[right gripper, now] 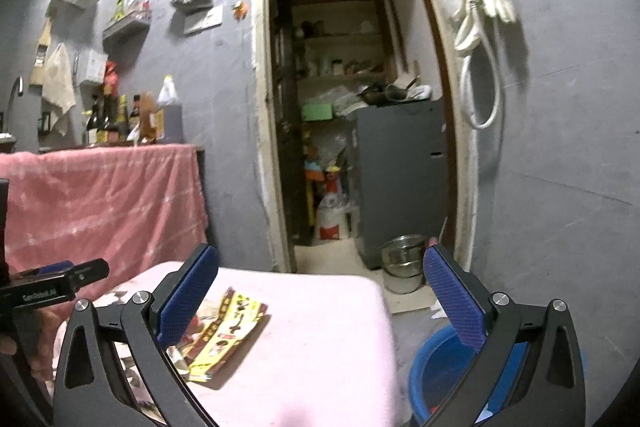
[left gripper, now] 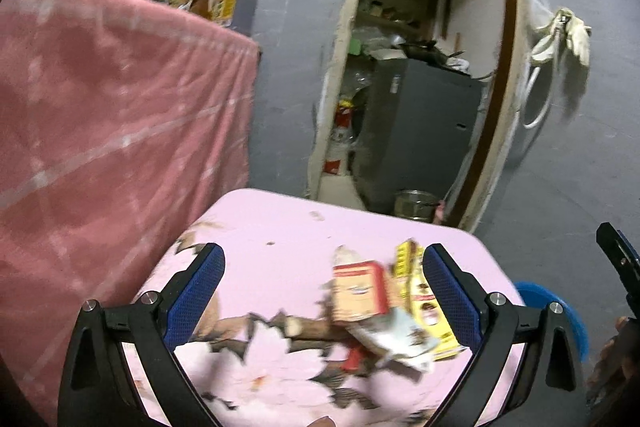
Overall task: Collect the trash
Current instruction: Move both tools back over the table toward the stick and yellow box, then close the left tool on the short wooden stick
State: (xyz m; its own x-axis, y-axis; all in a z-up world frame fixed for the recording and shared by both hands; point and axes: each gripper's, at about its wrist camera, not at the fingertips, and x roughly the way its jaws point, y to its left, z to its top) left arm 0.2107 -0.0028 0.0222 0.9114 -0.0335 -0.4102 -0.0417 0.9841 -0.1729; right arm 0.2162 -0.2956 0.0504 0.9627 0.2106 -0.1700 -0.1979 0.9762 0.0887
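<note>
A small pile of trash lies on a pink-covered table (left gripper: 280,227): an orange-and-red carton (left gripper: 360,291), a yellow wrapper (left gripper: 424,299) and a crumpled white wrapper (left gripper: 396,339). My left gripper (left gripper: 324,279) hovers over the table, open, with the pile between its blue pads, nearer the right one. In the right wrist view the yellow wrapper (right gripper: 228,331) lies on the pink table (right gripper: 320,327). My right gripper (right gripper: 320,287) is open above the table's right edge, holding nothing. A blue basin (right gripper: 444,367) sits on the floor below its right finger.
A counter draped in a red-pink cloth (right gripper: 100,195) stands to the left, with bottles (right gripper: 120,119) on top. Ahead, a doorway (right gripper: 352,107) opens onto a storeroom with a grey cabinet (right gripper: 400,179) and a steel pot (right gripper: 402,263). A white hose (right gripper: 480,67) hangs on the wall.
</note>
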